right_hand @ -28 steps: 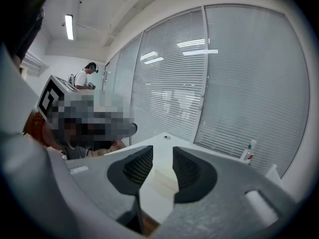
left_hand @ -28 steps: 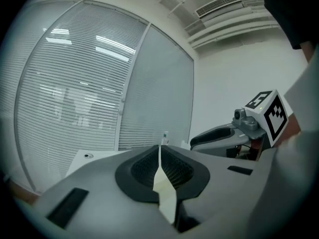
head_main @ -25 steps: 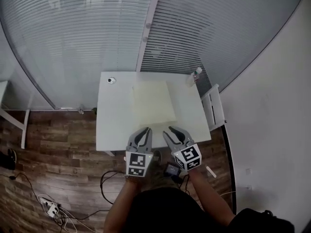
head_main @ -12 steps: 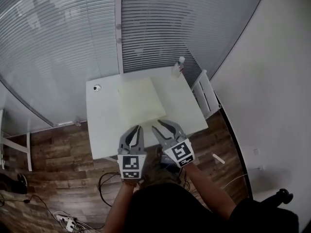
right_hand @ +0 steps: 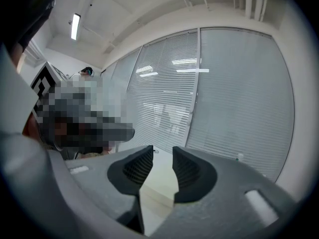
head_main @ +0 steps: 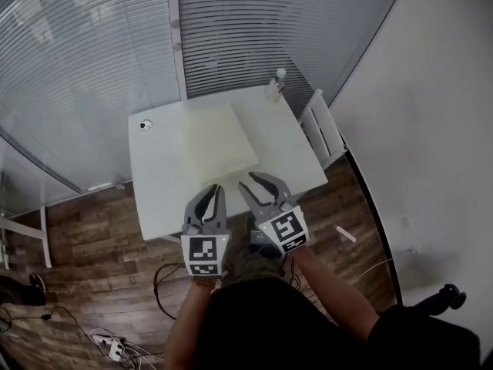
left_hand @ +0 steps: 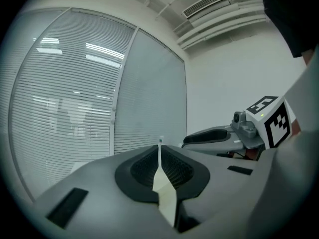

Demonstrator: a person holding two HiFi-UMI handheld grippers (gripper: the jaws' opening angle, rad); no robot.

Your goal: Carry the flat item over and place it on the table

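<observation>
**A:** What's changed in the last second?

**B:** Mostly my head. The view has swung, so the white table (head_main: 289, 156) now sits further left and at more of a slant. The pale cream, flat square sheet (head_main: 216, 141) hasn't shifted on it, and my two tools hang at the same near edge as before.

**A:** Where is the sheet, then?

**B:** It's lying flat in the middle of the table, its edges roughly in line with the table's. Neither tool is touching it, so I judge the placing done.

**A:** And the tools?

**B:** My left gripper (head_main: 214, 191) is closed right up, pads together with nothing between them. Its tips stop just short of the sheet's near edge. My right gripper (head_main: 250, 180) stands partly open with a narrow, empty gap, and through it I see only the sheet and table beyond. They sit side by side near that edge, I'd guess because that's where I let go.

**A:** What's the sheet like?

**B:** Thin and matt, and stiff enough to lie without a curl, by the look of it. The table is smooth with a slight sheen. My jaw pads are dark and ribbed, set in grey plastic shells.

**A:** Anything else about?

**B:** There's a clear plastic bottle (head_main: 274, 85) at the far right corner and a small round object (head_main: 145, 125) at the far left. A white slatted frame (head_main: 317, 126), perhaps a chair, stands beside the table, and the wooden floor (head_main: 92, 222) is below.
</observation>
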